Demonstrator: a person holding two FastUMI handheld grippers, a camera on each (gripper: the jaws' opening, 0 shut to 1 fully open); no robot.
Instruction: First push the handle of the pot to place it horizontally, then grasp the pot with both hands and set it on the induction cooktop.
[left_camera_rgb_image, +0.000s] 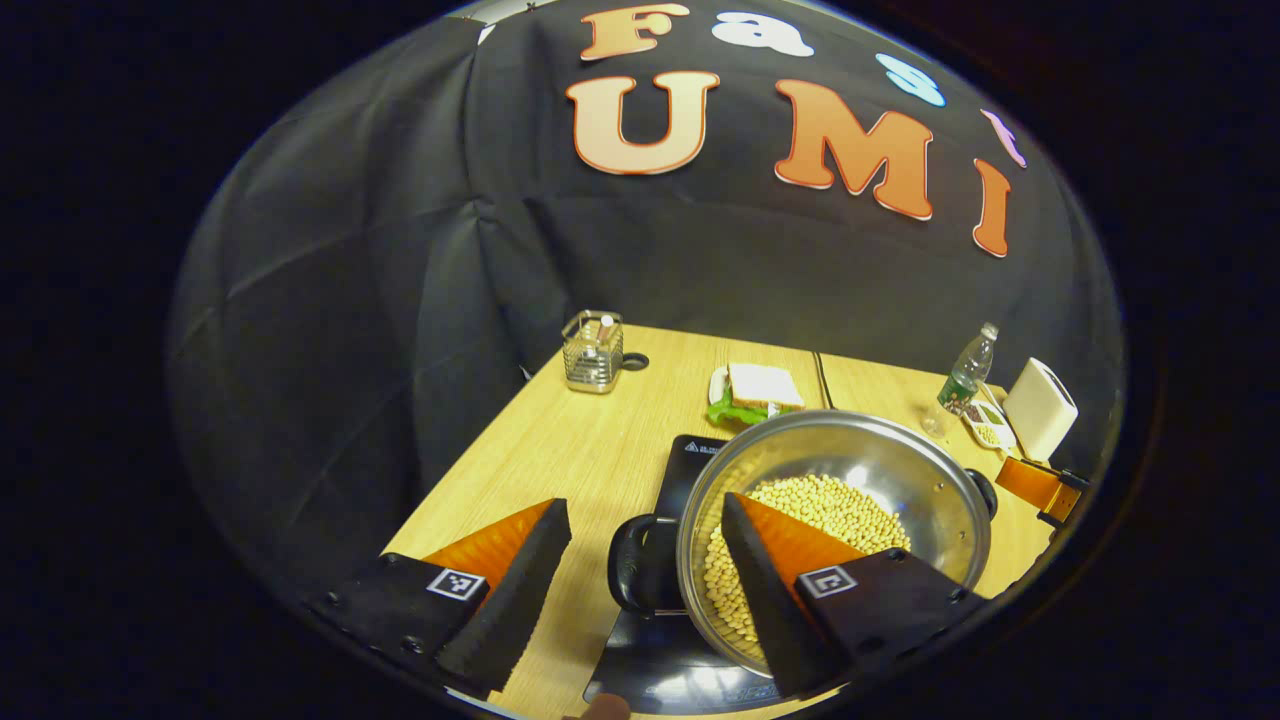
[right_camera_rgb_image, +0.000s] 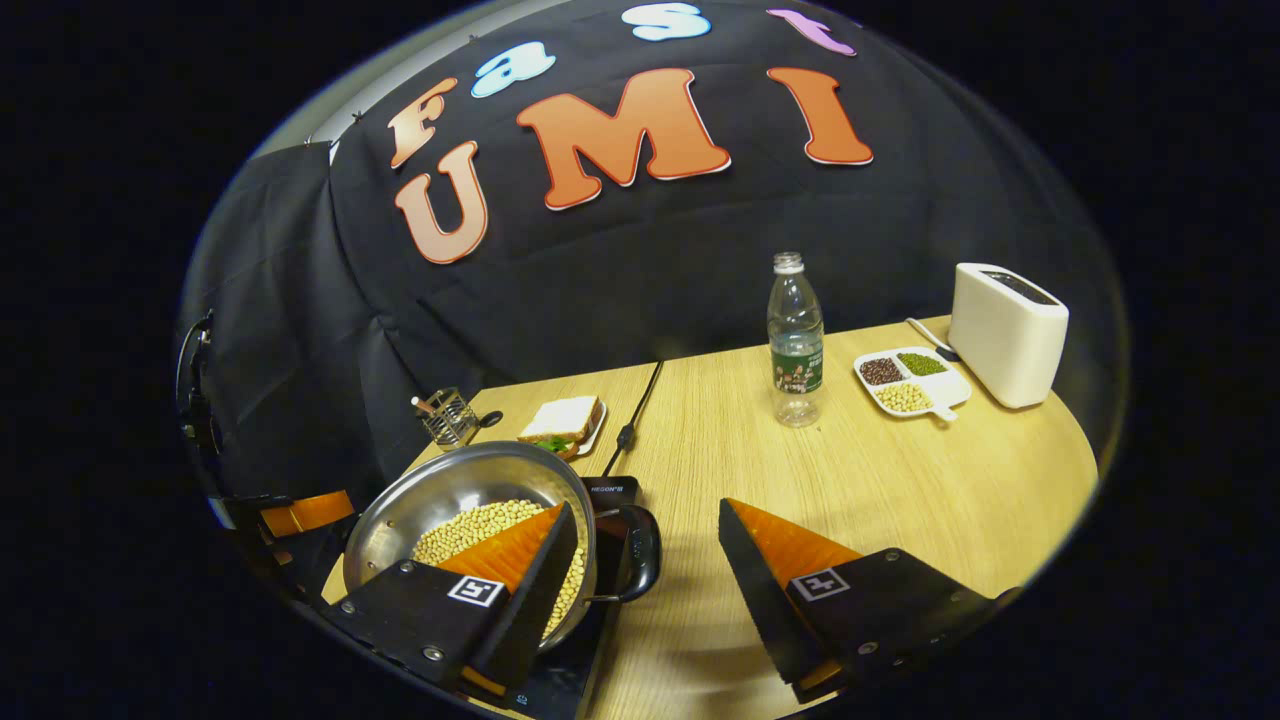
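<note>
Evidently the steel pot (left_camera_rgb_image: 835, 520) of beans, sitting on the cooktop (left_camera_rgb_image: 660, 650) near the table's front edge, is heavy and slick; take its side handles (left_camera_rgb_image: 640, 565). Left gripper (left_camera_rgb_image: 640, 590) and right gripper (right_camera_rgb_image: 645, 590) both gape wide, holding nothing.

Pot on the cooktop, table things ranged behind.

The pot (right_camera_rgb_image: 470, 540) sits on the cooktop (right_camera_rgb_image: 560, 670) with beans (right_camera_rgb_image: 480, 530) in it — a sandwich (right_camera_rgb_image: 562, 422) and a wire holder (right_camera_rgb_image: 447, 417) lie behind it. In the right gripper view a bottle (right_camera_rgb_image: 795, 340), a divided dish (right_camera_rgb_image: 908, 382) and a toaster (right_camera_rgb_image: 1005, 335) stand farther right on the table (right_camera_rgb_image: 900, 480), the toaster rightmost.
</note>
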